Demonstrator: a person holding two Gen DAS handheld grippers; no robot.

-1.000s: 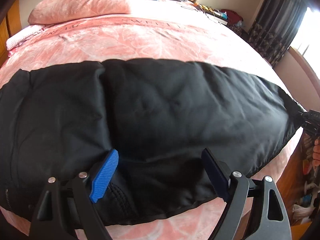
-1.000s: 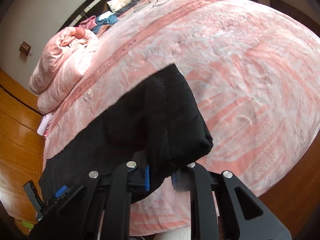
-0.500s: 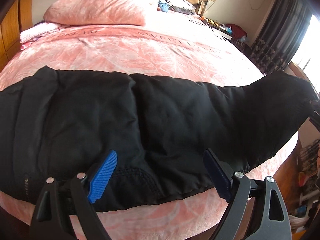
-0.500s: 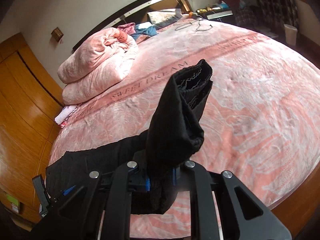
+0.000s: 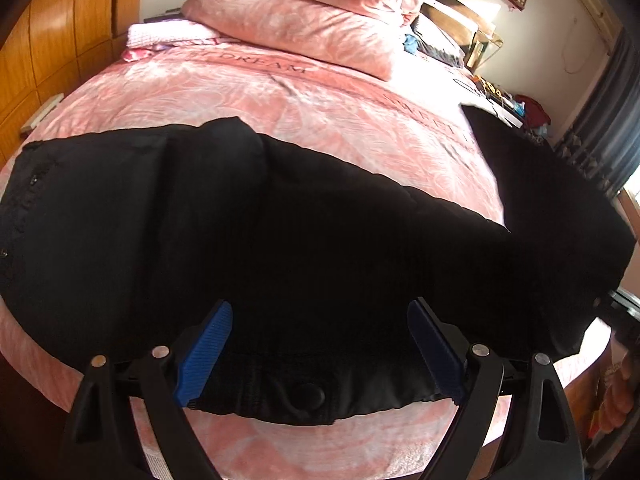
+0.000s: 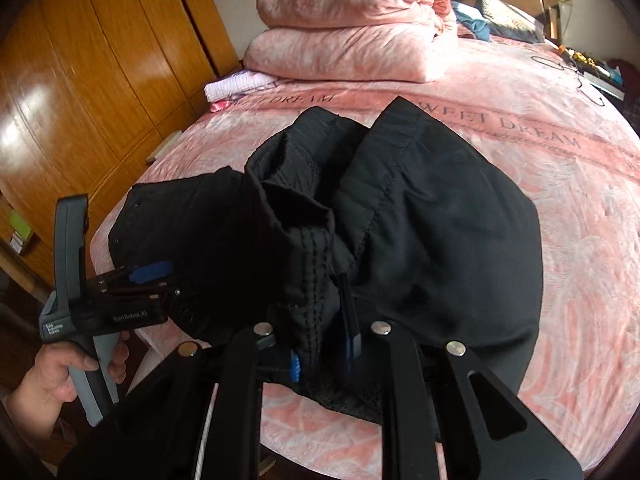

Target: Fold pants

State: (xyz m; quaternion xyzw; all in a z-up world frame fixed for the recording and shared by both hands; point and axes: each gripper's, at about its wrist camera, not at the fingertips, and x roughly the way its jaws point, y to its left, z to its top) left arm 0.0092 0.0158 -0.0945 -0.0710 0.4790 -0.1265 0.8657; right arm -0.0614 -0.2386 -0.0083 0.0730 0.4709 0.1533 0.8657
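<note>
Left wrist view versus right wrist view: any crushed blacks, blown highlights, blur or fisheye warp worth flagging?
Left wrist view: the pants are crushed to near-solid black, the window at the right edge is blown out, and the bed bulges from fisheye. Right wrist view: seams on the pants stay readable, while the wardrobe shows glare and slight smear.

sunlit bedroom: pink bed [image 6: 560, 184], wooden wardrobe [image 6: 80, 92], dark curtains [image 5: 604, 120].

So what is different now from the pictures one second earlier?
The right claw, shut on the leg end of the black pants, has carried that end up off the pink bedspread and over toward the waist end, near the left claw. The left claw stayed open over the waistband, gripping nothing. The rest of the pants stayed flat on the bed.
</note>
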